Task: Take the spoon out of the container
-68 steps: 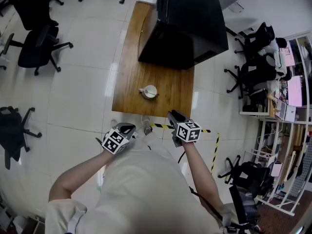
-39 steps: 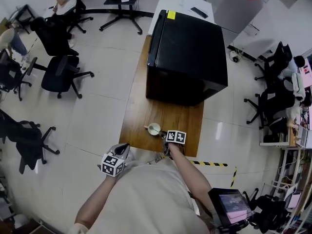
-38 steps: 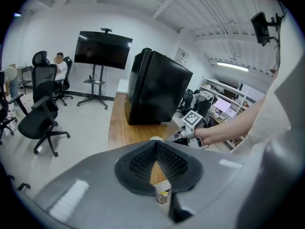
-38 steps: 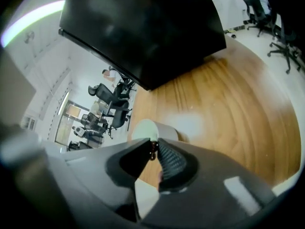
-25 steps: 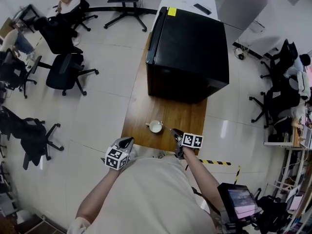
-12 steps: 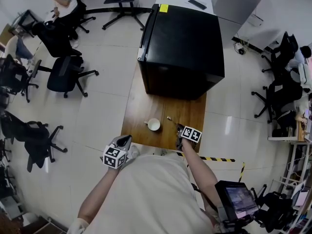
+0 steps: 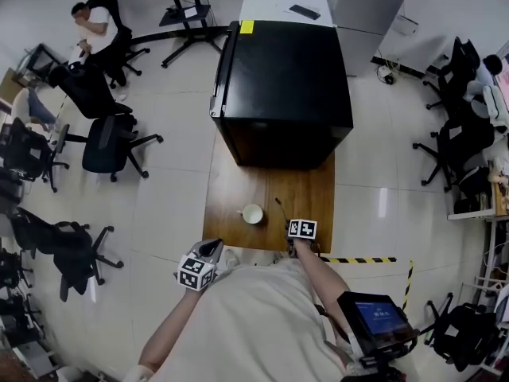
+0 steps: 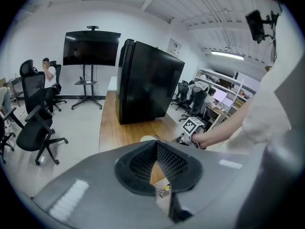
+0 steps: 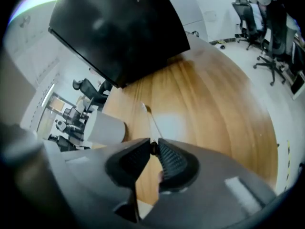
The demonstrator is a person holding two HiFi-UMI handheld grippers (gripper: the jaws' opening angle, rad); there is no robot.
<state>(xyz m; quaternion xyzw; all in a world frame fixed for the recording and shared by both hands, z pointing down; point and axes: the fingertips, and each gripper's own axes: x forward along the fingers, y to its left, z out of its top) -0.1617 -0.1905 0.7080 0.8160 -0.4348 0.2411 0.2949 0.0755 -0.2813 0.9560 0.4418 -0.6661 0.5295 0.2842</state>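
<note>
A white cup (image 7: 252, 213) stands on the wooden table (image 7: 238, 185) near its front edge. My right gripper (image 7: 293, 224) is just right of the cup, shut on the handle of a thin metal spoon (image 7: 281, 209). In the right gripper view the spoon (image 9: 147, 118) runs forward from the pinched jaws (image 9: 153, 148), outside the cup (image 9: 105, 128) on its left. I cannot tell whether its far end touches the wood. My left gripper (image 7: 211, 251) hangs off the table's front edge, shut and holding nothing; its view shows the closed tips (image 8: 156, 145) and the cup (image 8: 147, 138) beyond.
A big black cabinet (image 7: 282, 86) fills the far half of the table. Black-and-yellow floor tape (image 7: 362, 259) runs right of the front edge. Office chairs (image 7: 107, 142) stand on the floor at the left, and a person (image 7: 91, 22) sits at the far left.
My right gripper reached to the cup, then drew back to the right with the spoon in its jaws. The left gripper stayed below the table's edge.
</note>
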